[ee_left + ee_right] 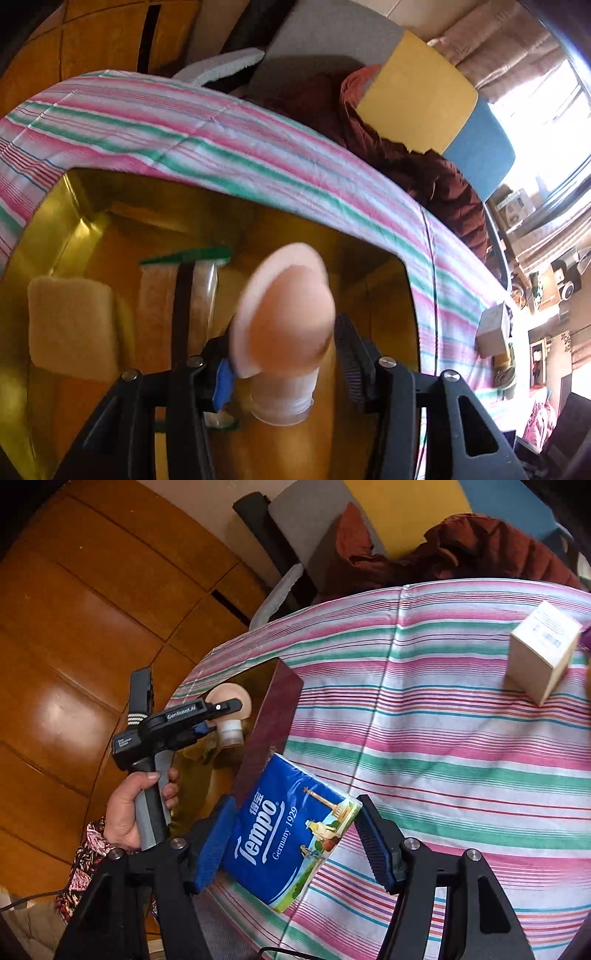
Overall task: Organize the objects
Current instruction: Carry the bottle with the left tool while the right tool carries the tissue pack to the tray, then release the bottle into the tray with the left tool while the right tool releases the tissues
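Over on the left, inside the gold-lined open box (55,236), a pale yellow sponge block (72,325) lies flat against the lining. Just beside it sits a clear plastic tube with a green cap (192,291), crossed by a dark strap. Next comes the left gripper (284,354), hovering over the box with a peach-coloured silicone funnel with a clear screw neck (284,317) between its jaws. The left pad touches the funnel's rim, the right pad stands clear of it, so the grip is loose and the jaws sit at a middling width. The funnel looks blurred.

From the right wrist view, a hand (127,812) in a patterned sleeve grips the handle of that left gripper above the box, whose maroon outer wall (269,727) rises at the edge of the striped pink, green and white cloth (443,738) covering the desk. Further right, the right gripper (295,845) clamps a blue Tempo tissue pack (291,834) by its two sides, holding it over the cloth just beside the box's wall. Far right, a small white cardboard carton (539,653) stands alone on the cloth, well apart from the box.
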`<act>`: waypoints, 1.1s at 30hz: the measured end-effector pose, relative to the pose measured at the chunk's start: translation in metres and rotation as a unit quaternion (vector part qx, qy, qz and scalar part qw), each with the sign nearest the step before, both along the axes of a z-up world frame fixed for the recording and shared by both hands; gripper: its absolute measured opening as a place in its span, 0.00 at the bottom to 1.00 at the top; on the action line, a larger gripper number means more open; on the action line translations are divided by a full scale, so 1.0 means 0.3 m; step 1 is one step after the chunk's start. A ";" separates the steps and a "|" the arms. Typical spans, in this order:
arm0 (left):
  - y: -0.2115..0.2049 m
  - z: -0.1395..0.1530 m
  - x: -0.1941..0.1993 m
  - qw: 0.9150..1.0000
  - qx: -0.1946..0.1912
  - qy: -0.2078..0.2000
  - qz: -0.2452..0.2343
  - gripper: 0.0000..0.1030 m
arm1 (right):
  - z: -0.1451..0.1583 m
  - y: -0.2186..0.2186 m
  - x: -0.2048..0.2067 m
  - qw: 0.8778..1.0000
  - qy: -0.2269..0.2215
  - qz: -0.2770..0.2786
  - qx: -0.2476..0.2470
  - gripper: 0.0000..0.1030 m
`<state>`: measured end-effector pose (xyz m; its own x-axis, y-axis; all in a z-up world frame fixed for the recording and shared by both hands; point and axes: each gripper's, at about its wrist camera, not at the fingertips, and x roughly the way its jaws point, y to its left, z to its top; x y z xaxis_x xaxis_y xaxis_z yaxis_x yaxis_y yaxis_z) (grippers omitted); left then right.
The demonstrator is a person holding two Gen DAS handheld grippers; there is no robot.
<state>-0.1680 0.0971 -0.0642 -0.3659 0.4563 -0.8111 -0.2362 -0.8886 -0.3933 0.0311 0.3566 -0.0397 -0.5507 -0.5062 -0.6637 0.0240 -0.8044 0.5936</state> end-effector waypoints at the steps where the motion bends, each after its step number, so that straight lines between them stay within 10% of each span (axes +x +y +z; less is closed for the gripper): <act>1: -0.006 0.008 -0.005 1.000 -0.001 0.004 0.003 0.57 | 0.003 -0.023 -0.010 1.000 0.000 0.007 0.000 0.64; 23: -0.305 0.057 0.269 0.985 0.089 0.063 0.133 0.65 | 0.016 -0.343 -0.284 0.997 -0.007 0.066 0.031 0.64; 33: -0.344 0.051 0.276 0.982 0.087 0.059 0.158 0.65 | 0.045 -0.505 -0.476 0.965 0.035 0.086 0.247 0.65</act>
